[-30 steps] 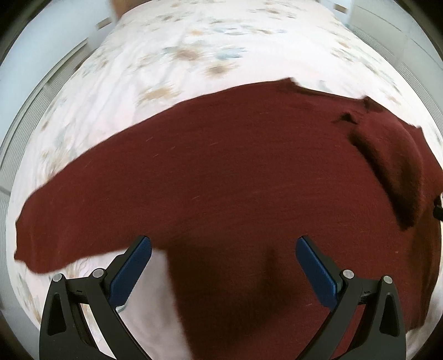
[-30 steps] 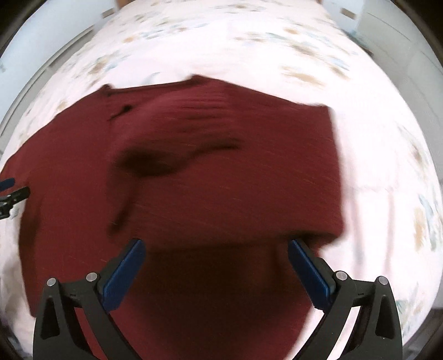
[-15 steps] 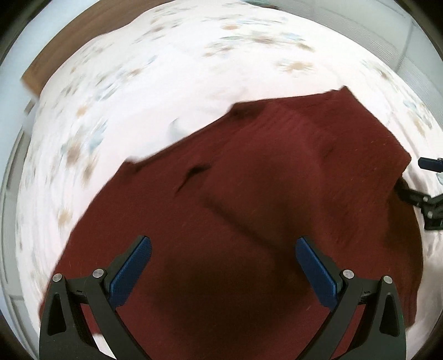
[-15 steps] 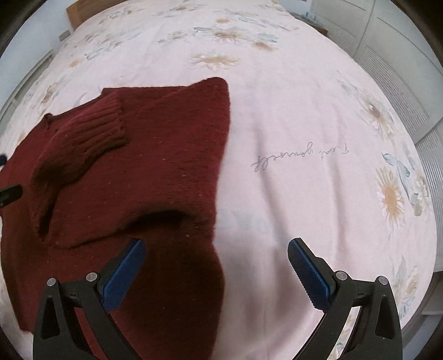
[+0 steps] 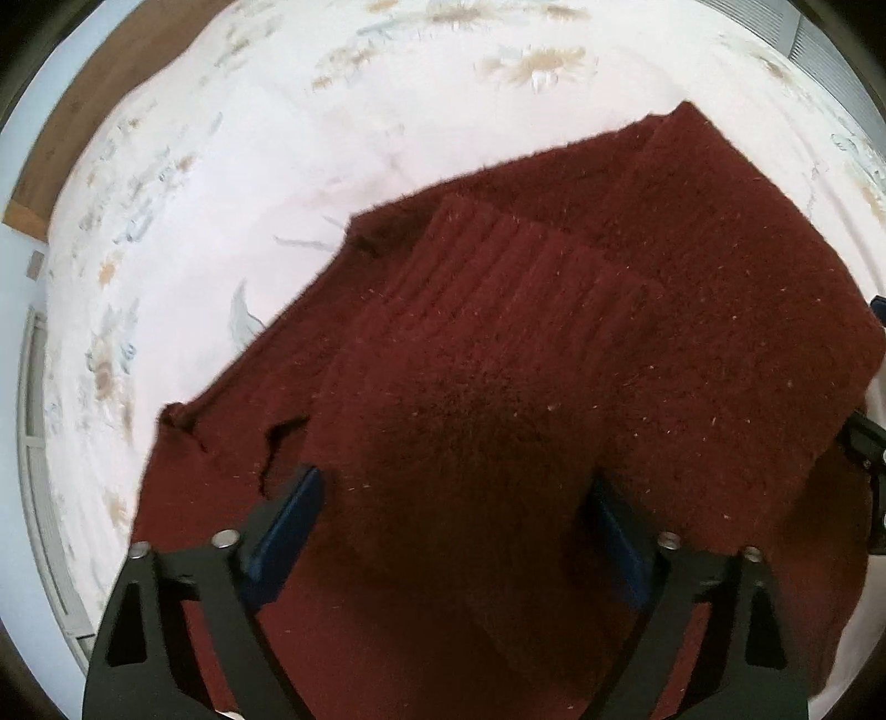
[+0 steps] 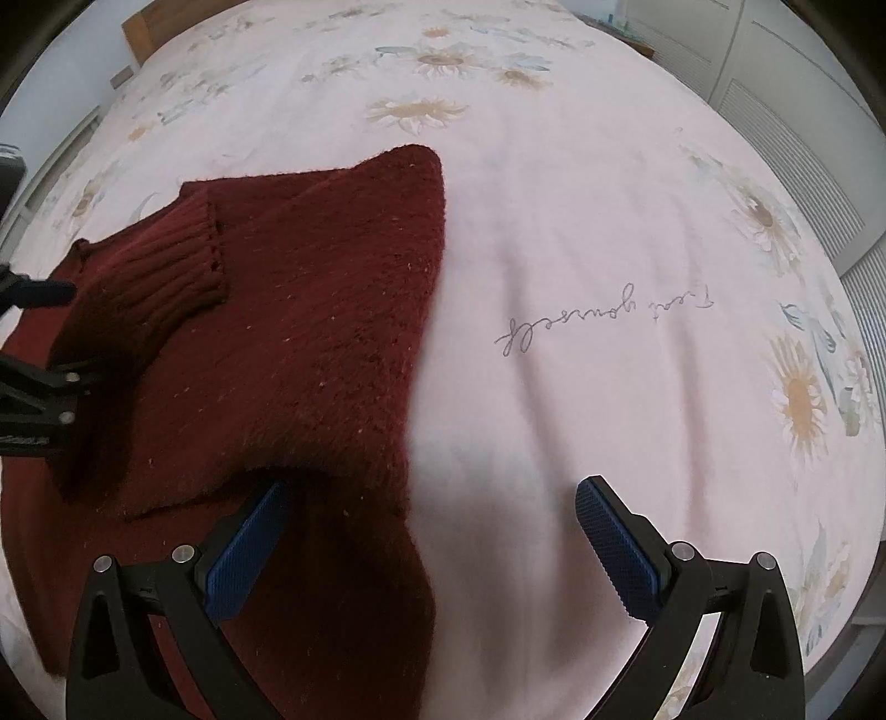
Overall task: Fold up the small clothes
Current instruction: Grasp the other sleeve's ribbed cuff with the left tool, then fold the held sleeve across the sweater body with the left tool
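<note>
Left wrist view fills almost wholly with the sweater (image 5: 554, 343), which lies on your bed (image 5: 277, 166) with a sleeve (image 5: 498, 310) folded across its body, ribbed cuff up toward the collar edge. Your left gripper (image 5: 454, 515) has its fingers spread wide apart, and the folded sleeve fabric lies between the blue pads (image 5: 288, 515), partly covering their tips; nothing is clamped. At the right edge of that view you catch only a sliver of your other tool. Right wrist view gives you what the first hides: the sweater's (image 6: 288, 343) right border running down beside bare sheet, with handwriting print (image 6: 603, 321) and daisies (image 6: 800, 399) on the bed (image 6: 609, 194). Your right gripper (image 6: 426, 531) is also spread wide, its left pad (image 6: 243, 548) tucked just under the folded layer's lower edge, its right pad (image 6: 614, 543) over bare sheet. You see your left gripper's (image 6: 39, 354) frame at the far left there, against the sleeve (image 6: 138, 288). Open sheet lies to the right and beyond the sweater; a wooden headboard (image 6: 144, 27) bounds the far end, louvred doors (image 6: 797, 183) the right side.
</note>
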`<action>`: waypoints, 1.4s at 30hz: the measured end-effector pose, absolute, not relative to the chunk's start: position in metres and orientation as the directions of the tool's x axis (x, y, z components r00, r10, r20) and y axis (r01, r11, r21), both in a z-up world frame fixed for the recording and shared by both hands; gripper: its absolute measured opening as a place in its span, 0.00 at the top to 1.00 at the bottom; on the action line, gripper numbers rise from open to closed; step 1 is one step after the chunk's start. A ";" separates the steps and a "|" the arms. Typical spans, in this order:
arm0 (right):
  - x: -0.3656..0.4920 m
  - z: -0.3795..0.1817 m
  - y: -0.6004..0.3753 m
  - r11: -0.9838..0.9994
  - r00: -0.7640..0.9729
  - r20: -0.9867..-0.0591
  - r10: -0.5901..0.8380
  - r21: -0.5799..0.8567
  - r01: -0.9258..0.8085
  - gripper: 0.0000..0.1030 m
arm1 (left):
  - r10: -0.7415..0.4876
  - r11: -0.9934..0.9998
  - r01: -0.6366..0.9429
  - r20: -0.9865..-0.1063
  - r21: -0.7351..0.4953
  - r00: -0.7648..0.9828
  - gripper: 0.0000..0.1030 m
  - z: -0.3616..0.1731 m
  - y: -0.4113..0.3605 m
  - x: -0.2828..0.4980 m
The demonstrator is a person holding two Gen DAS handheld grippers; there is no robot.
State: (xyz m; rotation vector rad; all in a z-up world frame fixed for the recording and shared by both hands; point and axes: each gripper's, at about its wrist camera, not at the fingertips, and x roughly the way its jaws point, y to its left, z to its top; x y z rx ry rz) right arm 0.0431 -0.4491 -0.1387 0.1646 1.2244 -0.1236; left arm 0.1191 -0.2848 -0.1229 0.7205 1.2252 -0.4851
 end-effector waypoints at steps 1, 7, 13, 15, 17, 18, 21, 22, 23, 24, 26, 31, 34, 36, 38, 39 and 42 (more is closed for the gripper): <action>0.043 -0.139 -0.449 0.981 0.335 -0.942 -0.006 0.060 0.184 0.01 | 0.033 0.695 0.686 -0.963 0.216 0.269 0.29 -0.126 -0.287 0.118; 0.051 -0.143 -0.443 0.983 0.310 -0.950 -0.038 0.020 0.184 0.02 | -0.014 0.731 0.652 -0.952 0.199 0.307 0.86 -0.120 -0.283 0.111; 0.061 -0.142 -0.433 0.987 0.297 -0.954 -0.030 0.019 0.159 0.59 | -0.115 0.809 0.578 -0.936 0.106 0.332 0.87 -0.102 -0.237 0.099; 0.062 -0.140 -0.432 0.986 0.298 -0.954 -0.012 0.038 0.160 0.79 | -0.140 0.830 0.553 -0.930 0.078 0.340 0.87 -0.099 -0.219 0.099; 0.063 -0.138 -0.431 0.984 0.294 -0.956 -0.016 0.037 0.175 0.84 | -0.151 0.850 0.523 -0.926 0.057 0.346 0.87 -0.097 -0.206 0.103; 0.063 -0.138 -0.431 0.983 0.294 -0.956 -0.017 0.037 0.178 0.85 | -0.154 0.859 0.510 -0.925 0.048 0.348 0.87 -0.099 -0.200 0.101; 0.062 -0.141 -0.433 0.981 0.289 -0.957 -0.005 0.052 0.189 0.85 | -0.186 0.881 0.473 -0.926 -0.009 0.328 0.86 -0.111 -0.179 0.092; 0.063 -0.142 -0.434 0.980 0.286 -0.958 -0.001 0.055 0.190 0.85 | -0.198 0.890 0.455 -0.927 -0.033 0.320 0.86 -0.116 -0.172 0.089; 0.063 -0.142 -0.434 0.980 0.285 -0.958 0.002 0.059 0.191 0.85 | -0.204 0.899 0.434 -0.927 -0.052 0.313 0.83 -0.122 -0.166 0.084; 0.063 -0.143 -0.435 0.980 0.285 -0.959 0.003 0.060 0.192 0.85 | -0.211 0.908 0.414 -0.930 -0.072 0.300 0.82 -0.125 -0.156 0.089; 0.064 -0.143 -0.434 0.980 0.284 -0.959 -0.001 0.056 0.191 0.85 | -0.226 0.919 0.376 -0.938 -0.116 0.264 0.81 -0.132 -0.135 0.099; 0.066 -0.146 -0.433 0.981 0.283 -0.959 -0.006 0.050 0.190 0.85 | -0.247 0.930 0.327 -0.946 -0.170 0.211 0.72 -0.156 -0.115 0.094; 0.062 -0.145 -0.432 0.981 0.287 -0.958 -0.004 0.052 0.186 0.85 | -0.234 0.939 0.304 -0.949 -0.164 0.211 0.63 -0.153 -0.102 0.098; 0.060 -0.143 -0.430 0.982 0.289 -0.957 -0.006 0.049 0.182 0.84 | -0.237 0.943 0.284 -0.950 -0.174 0.205 0.44 -0.143 -0.086 0.103; 0.058 -0.141 -0.428 0.983 0.292 -0.956 -0.014 0.041 0.179 0.84 | -0.231 0.947 0.272 -0.950 -0.170 0.208 0.22 -0.134 -0.077 0.104; 0.056 -0.141 -0.428 0.984 0.295 -0.955 -0.022 0.033 0.178 0.83 | -0.226 0.949 0.269 -0.950 -0.165 0.215 0.16 -0.131 -0.073 0.104; 0.051 -0.138 -0.426 0.985 0.299 -0.953 -0.043 0.009 0.170 0.75 | -0.226 0.951 0.262 -0.947 -0.163 0.230 0.01 -0.119 -0.061 0.104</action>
